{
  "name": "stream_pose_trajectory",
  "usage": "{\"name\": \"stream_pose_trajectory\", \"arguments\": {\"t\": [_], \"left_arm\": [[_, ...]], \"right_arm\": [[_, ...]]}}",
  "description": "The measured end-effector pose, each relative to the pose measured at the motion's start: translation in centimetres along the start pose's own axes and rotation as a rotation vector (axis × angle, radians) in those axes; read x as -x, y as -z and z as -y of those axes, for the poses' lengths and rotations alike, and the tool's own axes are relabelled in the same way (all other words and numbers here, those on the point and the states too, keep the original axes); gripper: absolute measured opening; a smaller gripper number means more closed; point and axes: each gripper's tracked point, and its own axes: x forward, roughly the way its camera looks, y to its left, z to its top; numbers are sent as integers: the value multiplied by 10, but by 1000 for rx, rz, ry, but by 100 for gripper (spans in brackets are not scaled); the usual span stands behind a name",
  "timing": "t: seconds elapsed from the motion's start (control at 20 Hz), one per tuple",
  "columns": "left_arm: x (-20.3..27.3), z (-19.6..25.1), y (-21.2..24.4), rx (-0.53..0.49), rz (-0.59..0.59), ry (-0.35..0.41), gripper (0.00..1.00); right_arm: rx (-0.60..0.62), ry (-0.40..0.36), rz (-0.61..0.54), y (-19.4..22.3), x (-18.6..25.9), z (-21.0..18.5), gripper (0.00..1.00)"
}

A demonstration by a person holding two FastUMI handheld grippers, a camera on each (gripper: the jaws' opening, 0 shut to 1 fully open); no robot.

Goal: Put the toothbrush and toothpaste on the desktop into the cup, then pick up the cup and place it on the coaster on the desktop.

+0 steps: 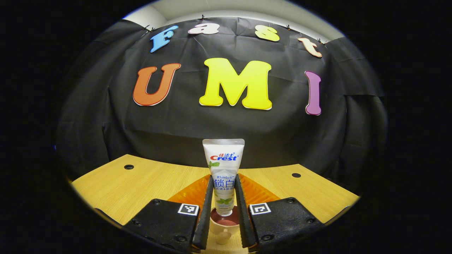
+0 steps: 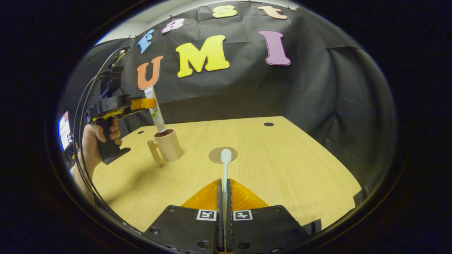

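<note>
In the left gripper view, your left gripper (image 1: 224,197) clamps the toothpaste (image 1: 223,169) upright, its lower end at the mouth of the cup (image 1: 224,225) on the table (image 1: 116,187).

In the right gripper view, your right gripper (image 2: 224,197) pinches the toothbrush (image 2: 225,165) by its handle, head over the coaster (image 2: 216,155); the cup stands left, apart from the coaster.

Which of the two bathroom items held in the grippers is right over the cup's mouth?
The toothpaste, held upright in the left gripper, its lower end at the cup. The toothbrush in the right gripper is apart, pointing toward the coaster.
</note>
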Motion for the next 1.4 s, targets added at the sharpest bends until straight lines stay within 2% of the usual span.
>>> {"name": "stream_pose_trajectory", "arguments": {"t": [0.05,0.1,0.15,0.25,0.4,0.45,0.5,0.6,0.65,0.7,0.9,1.05,1.2,1.3,1.4], "left_arm": [[-1,1,0,-1,2,1,39],[-2,0,-2,-9,9,-7,48],[-3,-2,-5,-23,16,-16,44],[-1,-4,-5,-48,24,-32,44],[7,-3,-4,-54,18,-31,59],[9,-5,-4,-49,18,-32,62],[13,-6,-3,-49,17,-28,74],[22,-13,-4,-34,27,-37,85],[27,-18,-6,-26,33,-40,95],[32,-22,-7,-18,41,-43,90],[54,-46,-1,-27,38,-82,95],[73,-65,5,-16,37,-109,96],[93,-84,9,-6,38,-137,96],[105,-97,7,-7,53,-151,96],[112,-108,7,-4,65,-164,96]], "right_arm": [[4,-5,-4,1,-2,-2,3],[7,-9,-7,2,-3,-4,3],[9,-13,-8,3,-2,-4,3],[6,-16,-9,0,-5,-7,3],[2,-34,-8,3,-4,-10,0],[3,-48,-7,4,0,-14,2],[8,-70,-2,2,0,-20,0],[19,-120,14,-8,-3,-35,2],[31,-139,27,-14,-4,-42,3],[45,-159,44,-23,-5,-50,3],[89,-262,139,-65,-7,-94,3],[108,-329,259,-112,-16,-134,3],[150,-372,393,-151,-36,-170,2],[122,-409,433,-166,-55,-193,2],[105,-405,485,-183,-76,-205,2]]}}
